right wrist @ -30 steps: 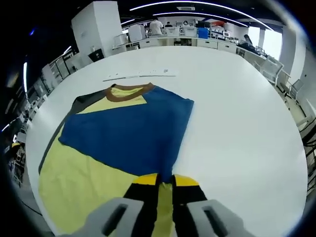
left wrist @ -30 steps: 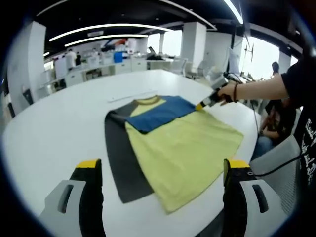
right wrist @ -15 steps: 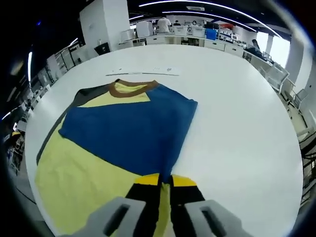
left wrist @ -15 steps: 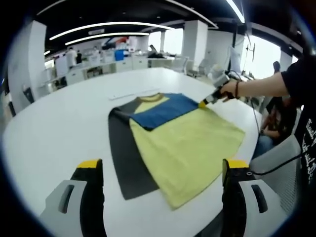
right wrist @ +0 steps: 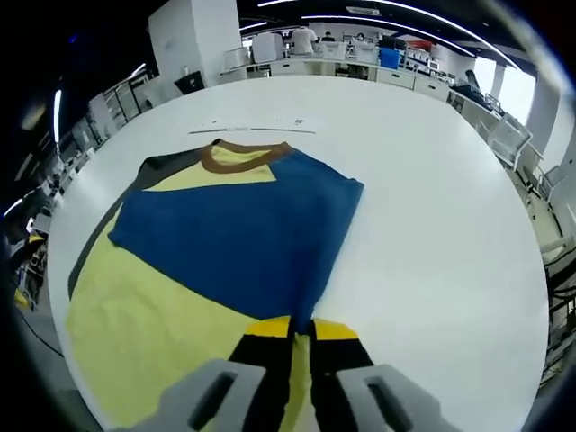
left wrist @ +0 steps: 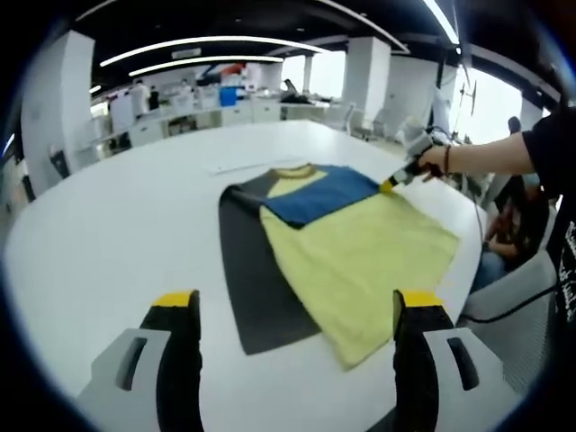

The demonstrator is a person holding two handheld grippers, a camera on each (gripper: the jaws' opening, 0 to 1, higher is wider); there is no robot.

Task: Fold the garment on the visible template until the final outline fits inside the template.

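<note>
White table point(left wrist: 108, 225) bears the garment point(right wrist: 216, 234); right tool point(right wrist: 301, 335) clamps its edge, left tool point(left wrist: 292, 310) spread apart

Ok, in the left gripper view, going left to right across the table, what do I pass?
Bare white round table → dark grey template sheet → yellow garment body → right gripper pinching the garment's edge, held by a person's hand.

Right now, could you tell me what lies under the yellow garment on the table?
A dark grey template shows from under the garment along one side, on the white table. How far it reaches beneath is covered.
</note>
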